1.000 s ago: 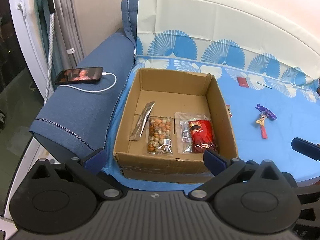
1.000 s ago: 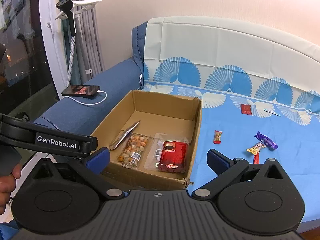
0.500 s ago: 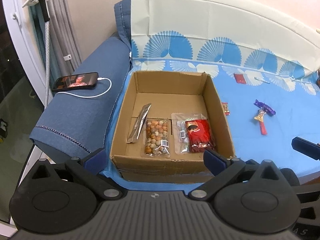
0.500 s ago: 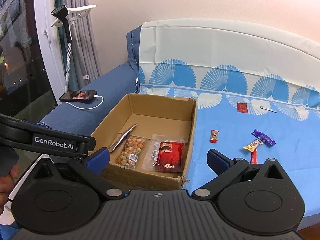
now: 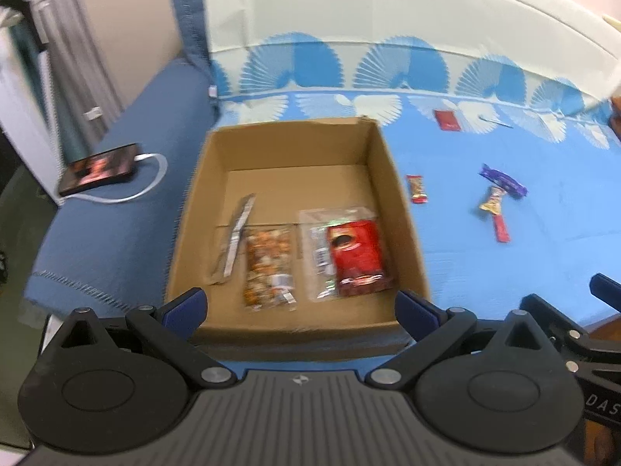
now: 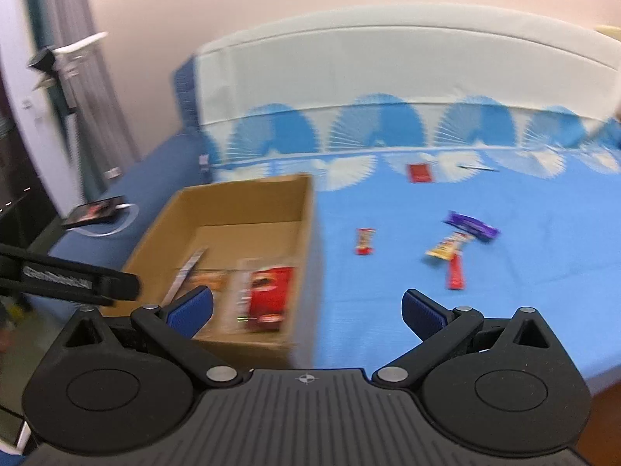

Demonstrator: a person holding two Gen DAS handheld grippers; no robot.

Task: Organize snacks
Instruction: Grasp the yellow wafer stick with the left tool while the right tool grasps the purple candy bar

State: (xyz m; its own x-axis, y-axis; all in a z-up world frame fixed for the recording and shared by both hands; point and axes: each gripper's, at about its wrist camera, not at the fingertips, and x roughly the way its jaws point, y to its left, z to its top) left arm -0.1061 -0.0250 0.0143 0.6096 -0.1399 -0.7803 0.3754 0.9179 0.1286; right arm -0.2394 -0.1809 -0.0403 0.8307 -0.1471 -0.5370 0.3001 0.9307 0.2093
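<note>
Both tools, left tool [image 5: 299, 305] and right tool [image 6: 306, 310], hang spread and empty at bottom of frame. We see the cardboard box [image 5: 403, 229] mid-frame holding a red packet [image 5: 357, 256] and nut bag [image 5: 268, 264]. Loose snacks, a small red bar [image 6: 365, 240] and purple wrapper [image 6: 469, 226], lie right on the blue bed [image 6: 524, 272].

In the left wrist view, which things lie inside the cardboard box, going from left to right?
Silver packet → clear bag of mixed nuts → clear packet → red packet, which lies partly on top of the clear packet.
</note>
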